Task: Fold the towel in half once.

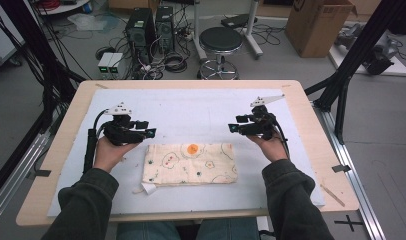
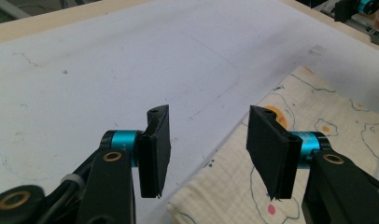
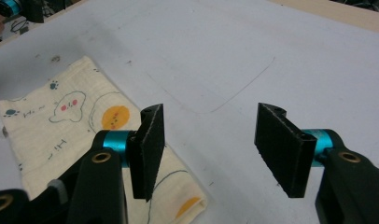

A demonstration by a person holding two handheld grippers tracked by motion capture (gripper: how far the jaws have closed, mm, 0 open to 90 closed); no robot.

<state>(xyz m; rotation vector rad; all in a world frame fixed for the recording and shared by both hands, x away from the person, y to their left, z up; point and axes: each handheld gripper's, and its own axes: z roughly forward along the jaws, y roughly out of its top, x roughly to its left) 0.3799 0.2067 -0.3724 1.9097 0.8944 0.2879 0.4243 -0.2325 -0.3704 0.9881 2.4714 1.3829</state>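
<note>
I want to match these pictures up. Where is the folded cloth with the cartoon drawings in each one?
High view: the folded cloth lies bottom centre, between both hands.
Left gripper view: lower right, its edge under the right-hand jaw.
Right gripper view: lower left, behind the left-hand jaw.
Shared landmark: its orange spot.

The work surface is a light wooden table [image 1: 56, 150] with rounded corners, covered by a white mat [image 1: 191, 107] that shows faint marks and scuffs. Beyond it lies a grey floor [image 1: 21, 100]. A round black stool [image 1: 220, 40] on a chrome base stands just behind the table. To its left stand two black computer towers [image 1: 151, 25] among loose cables. An open cardboard box [image 1: 318, 25] sits at the far right. Black frame struts [image 1: 358, 47] rise at both sides.
</note>
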